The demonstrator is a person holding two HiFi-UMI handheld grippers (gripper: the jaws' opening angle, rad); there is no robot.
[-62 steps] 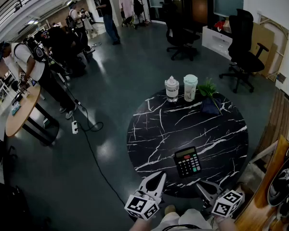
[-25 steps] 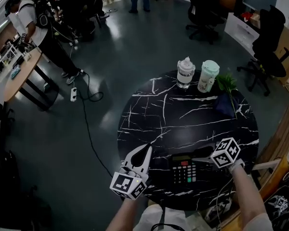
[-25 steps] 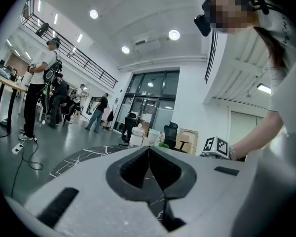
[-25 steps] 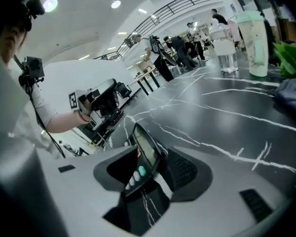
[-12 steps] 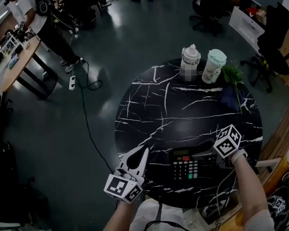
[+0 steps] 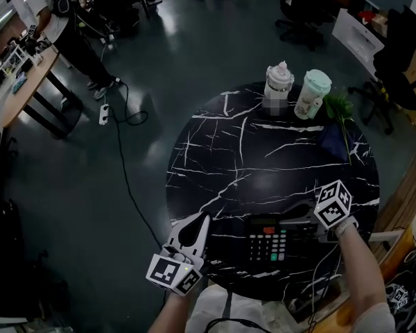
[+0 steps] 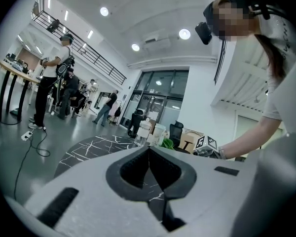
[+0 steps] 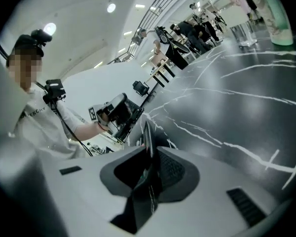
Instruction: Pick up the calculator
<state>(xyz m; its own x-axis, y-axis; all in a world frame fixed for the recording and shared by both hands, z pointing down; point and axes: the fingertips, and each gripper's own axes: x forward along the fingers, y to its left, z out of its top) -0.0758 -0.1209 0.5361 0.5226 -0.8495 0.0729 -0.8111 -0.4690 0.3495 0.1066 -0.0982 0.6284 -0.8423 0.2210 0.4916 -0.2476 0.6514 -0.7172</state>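
Observation:
The black calculator (image 6: 267, 245) lies on the round black marble table (image 6: 263, 165) near its front edge. My right gripper (image 6: 286, 221) reaches in from the right over the calculator's display end. Its jaws are closing, and in the right gripper view the calculator (image 8: 147, 138) stands edge-on between the pads, which press on it. My left gripper (image 6: 202, 219) hovers at the table's front left rim, well apart from the calculator. It is shut with nothing in it, and its tips (image 7: 149, 154) meet.
Two lidded cups (image 6: 279, 85) (image 6: 310, 93) and a small plant (image 6: 336, 109) stand at the table's far edge. A cable (image 6: 118, 151) runs over the floor at left, by a wooden desk (image 6: 21, 82) and several people. Office chairs stand beyond the table.
The right gripper's jaws have closed from wide open onto the calculator's display end. The left gripper has sunk a little toward the table's front rim.

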